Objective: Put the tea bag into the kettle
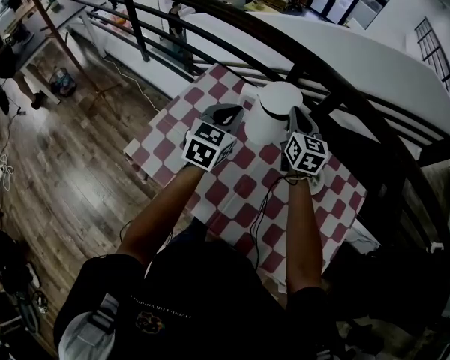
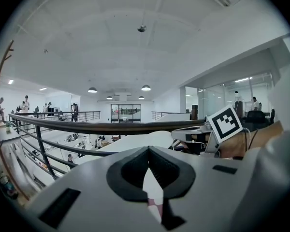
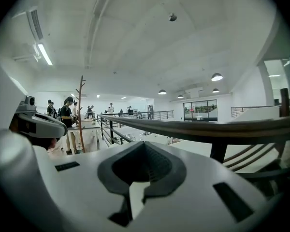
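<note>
The white kettle [image 1: 274, 109] stands with its lid on at the far side of the red-and-white checked table [image 1: 210, 193]. My left gripper [image 1: 225, 115] is just left of the kettle, with its marker cube [image 1: 208, 145] behind it. My right gripper [image 1: 298, 117] is close to the kettle's right side. In the left gripper view the left gripper [image 2: 148, 151] has its jaws together with nothing between them. The right gripper [image 3: 144, 146] looks the same in the right gripper view. Both point out over the railing. No tea bag shows in any view.
A dark curved railing [image 1: 285, 47] runs just beyond the table's far edge, with an open drop to a lower floor behind it. Wooden floor [image 1: 67, 171] lies to the left. The right gripper's marker cube [image 2: 225, 122] shows in the left gripper view.
</note>
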### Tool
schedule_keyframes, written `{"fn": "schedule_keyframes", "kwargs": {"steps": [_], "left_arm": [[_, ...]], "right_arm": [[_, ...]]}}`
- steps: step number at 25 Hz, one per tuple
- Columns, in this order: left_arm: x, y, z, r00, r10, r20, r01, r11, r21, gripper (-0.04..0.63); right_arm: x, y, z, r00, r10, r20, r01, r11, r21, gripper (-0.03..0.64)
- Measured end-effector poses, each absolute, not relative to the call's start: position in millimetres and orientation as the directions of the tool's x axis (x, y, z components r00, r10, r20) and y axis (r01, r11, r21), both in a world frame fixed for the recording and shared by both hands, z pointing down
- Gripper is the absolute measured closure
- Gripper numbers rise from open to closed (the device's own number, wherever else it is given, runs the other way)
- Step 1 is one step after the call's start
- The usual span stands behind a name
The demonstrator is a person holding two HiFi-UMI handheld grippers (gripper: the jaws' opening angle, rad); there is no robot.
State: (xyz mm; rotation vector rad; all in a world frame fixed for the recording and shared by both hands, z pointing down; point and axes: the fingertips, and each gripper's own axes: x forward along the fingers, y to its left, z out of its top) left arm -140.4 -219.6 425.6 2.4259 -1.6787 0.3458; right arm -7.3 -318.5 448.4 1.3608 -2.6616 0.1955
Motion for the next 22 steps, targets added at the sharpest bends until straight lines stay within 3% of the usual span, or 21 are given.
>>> {"fn": "schedule_keyframes", "kwargs": {"steps": [17,22], "left_arm": [[-144.1,-218.0,429.6,0.343,-0.896,0.282,-0.936,-0.35,0.027,0.592],[-144.2,-215.1,433.5,0.337,-0.897,0.284,-0.938,-0.345,0.024,0.592]], "right_arm": [[-4.0,-315.9,456.9,-0.554,-0.816,0.164,-0.827,0.563,0.008,0.603],[1.7,-317.3,493.9,-0.552,-0.801,0.231,-0.829,0.558,-0.044,0.603]]}}
